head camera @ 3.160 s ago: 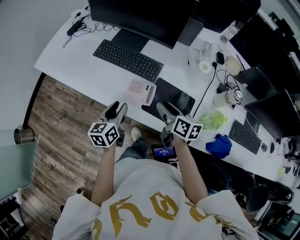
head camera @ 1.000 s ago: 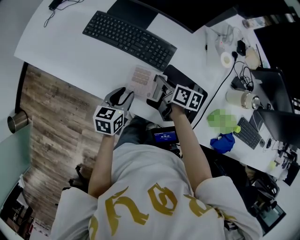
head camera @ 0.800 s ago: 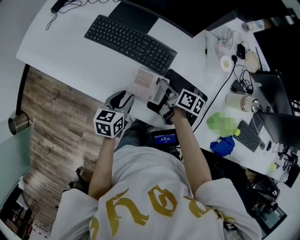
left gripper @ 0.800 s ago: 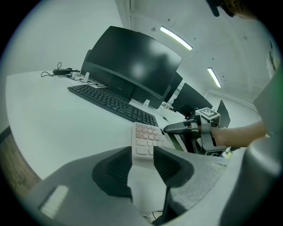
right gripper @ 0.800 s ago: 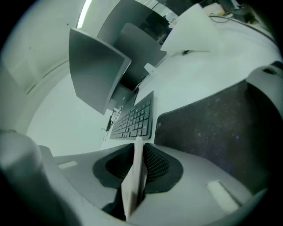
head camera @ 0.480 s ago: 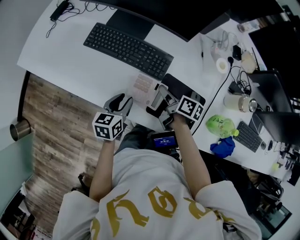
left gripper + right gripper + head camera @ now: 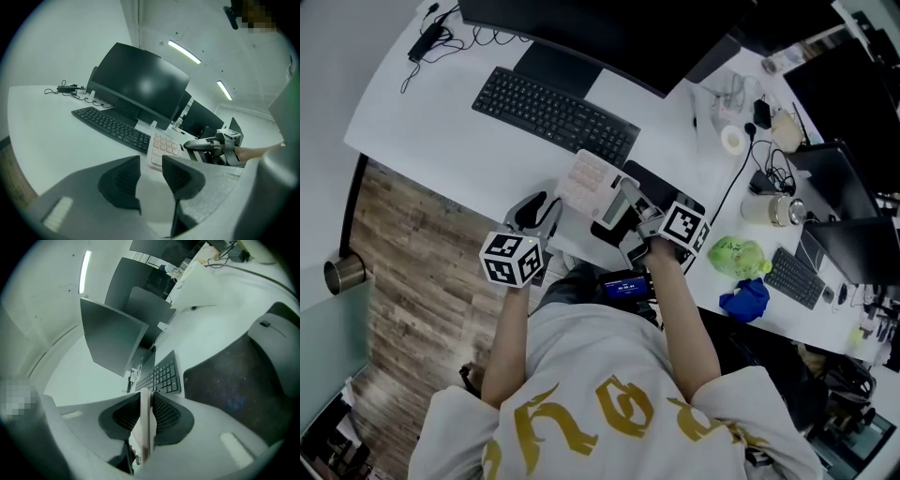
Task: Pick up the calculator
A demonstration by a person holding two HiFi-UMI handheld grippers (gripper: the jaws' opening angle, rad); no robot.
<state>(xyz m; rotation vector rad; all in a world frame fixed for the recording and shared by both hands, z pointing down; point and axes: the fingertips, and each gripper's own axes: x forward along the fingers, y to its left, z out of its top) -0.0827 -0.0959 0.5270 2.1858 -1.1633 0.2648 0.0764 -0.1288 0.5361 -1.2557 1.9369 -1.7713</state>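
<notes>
The white calculator (image 7: 591, 182) with pale pink keys is lifted off the desk, tilted, above the desk's near edge. My right gripper (image 7: 625, 199) is shut on its right edge; in the right gripper view the calculator (image 7: 146, 427) shows edge-on, pinched between the two ribbed pads. The left gripper view shows the calculator (image 7: 164, 148) in the air with the right gripper (image 7: 202, 145) gripping it. My left gripper (image 7: 539, 208) hovers at the desk's front edge, left of the calculator, with a gap between its jaws (image 7: 151, 176) and nothing in them.
A black keyboard (image 7: 553, 114) lies behind the calculator, in front of a dark monitor (image 7: 600, 33). A black mouse pad (image 7: 661, 192) lies under the right gripper. Cables, cups, a green thing (image 7: 738, 255) and a blue cloth (image 7: 746, 298) crowd the right side. Wooden floor (image 7: 403, 272) lies left.
The right gripper closed on the calculator's right edge and has raised it off the desk, tilting it. The left gripper has stayed near the desk's front edge.
</notes>
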